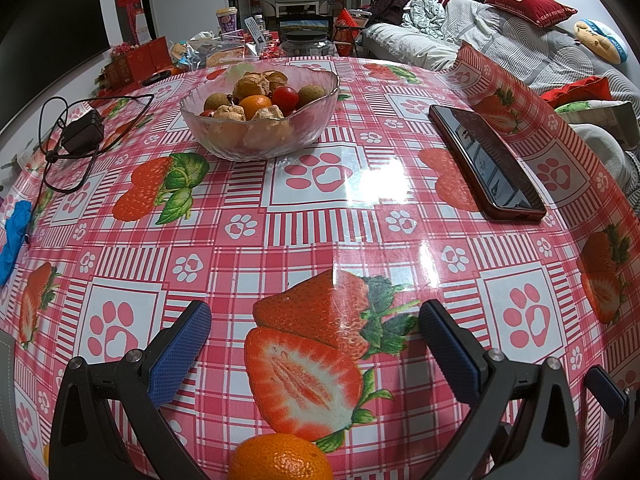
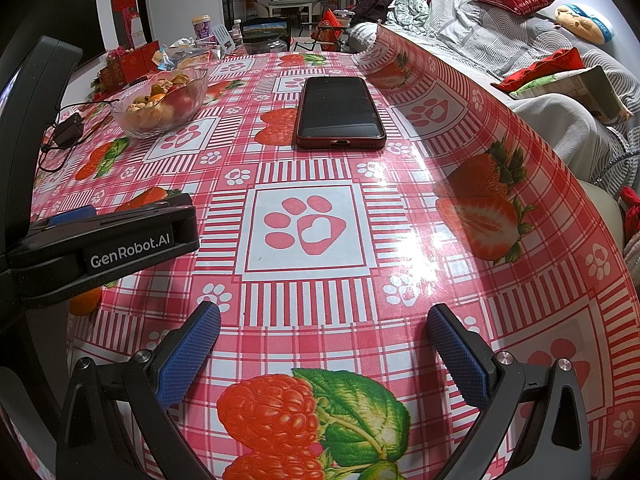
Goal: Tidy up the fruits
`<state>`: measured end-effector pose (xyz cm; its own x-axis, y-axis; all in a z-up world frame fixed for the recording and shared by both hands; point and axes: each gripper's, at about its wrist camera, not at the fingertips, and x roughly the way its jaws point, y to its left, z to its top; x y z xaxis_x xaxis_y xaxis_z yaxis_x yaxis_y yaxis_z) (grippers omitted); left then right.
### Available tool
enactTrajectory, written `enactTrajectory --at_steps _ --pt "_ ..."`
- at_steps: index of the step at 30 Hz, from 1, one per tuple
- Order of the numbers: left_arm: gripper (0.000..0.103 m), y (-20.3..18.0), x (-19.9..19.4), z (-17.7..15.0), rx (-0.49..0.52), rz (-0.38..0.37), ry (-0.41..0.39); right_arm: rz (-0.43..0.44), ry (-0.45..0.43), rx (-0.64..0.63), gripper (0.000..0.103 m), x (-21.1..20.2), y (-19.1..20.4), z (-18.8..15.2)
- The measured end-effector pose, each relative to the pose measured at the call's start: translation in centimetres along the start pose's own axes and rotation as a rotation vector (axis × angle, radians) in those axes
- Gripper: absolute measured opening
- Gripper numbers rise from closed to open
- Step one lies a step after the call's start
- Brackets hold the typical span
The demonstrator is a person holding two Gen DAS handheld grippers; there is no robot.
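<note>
Orange (image 1: 280, 458) sits at the table's near edge, right under the wide-open left gripper (image 1: 316, 320), way closer than the empty, open right gripper (image 2: 324, 324).

Strawberry-print table (image 1: 320, 216): glass bowl (image 1: 260, 136), phone (image 1: 486, 160), charger (image 1: 82, 132), mandarin (image 1: 280, 460).

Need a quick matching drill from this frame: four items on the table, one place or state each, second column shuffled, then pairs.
1. glass bowl
2. phone
3. loose orange
4. left claw

A. lying flat, screen up
B. open, empty
C. filled with mixed fruit
D. on the tablecloth, just beneath the open claw

Pairs: 1-C, 2-A, 3-D, 4-B
</note>
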<state>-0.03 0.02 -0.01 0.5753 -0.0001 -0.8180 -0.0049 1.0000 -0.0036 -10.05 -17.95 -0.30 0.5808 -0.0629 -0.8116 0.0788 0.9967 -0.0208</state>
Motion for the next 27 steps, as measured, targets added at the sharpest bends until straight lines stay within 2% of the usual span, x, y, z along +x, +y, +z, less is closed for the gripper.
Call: enactTrajectory --at_steps 15,19,20,22,25,27 --pt "0.103 0.0 0.0 0.0 -0.001 0.001 0.002 -0.001 0.0 0.0 0.103 0.0 0.0 0.0" --pt "0.103 0.1 -0.4 0.1 0.032 -0.02 0.11 0.013 0.027 -0.017 0.103 0.0 0.0 0.2" --pt "0.103 0.2 -1.3 -0.2 0.036 -0.032 0.124 0.028 0.06 -0.032 0.103 0.1 -0.1 0.4" --pt "0.103 0.2 -4.7 -0.6 0.053 -0.059 0.072 0.032 0.122 -0.026 0.103 -0.1 -0.4 0.7" --pt "0.103 1.6 -12.5 -2.0 0.109 -0.068 -0.065 0.071 0.116 0.032 0.103 -2.7 -1.5 0.1" --pt "0.103 4.0 -17.5 -4.3 0.133 -0.113 -0.099 0.093 0.087 0.043 0.103 -5.3 -1.5 -0.7"
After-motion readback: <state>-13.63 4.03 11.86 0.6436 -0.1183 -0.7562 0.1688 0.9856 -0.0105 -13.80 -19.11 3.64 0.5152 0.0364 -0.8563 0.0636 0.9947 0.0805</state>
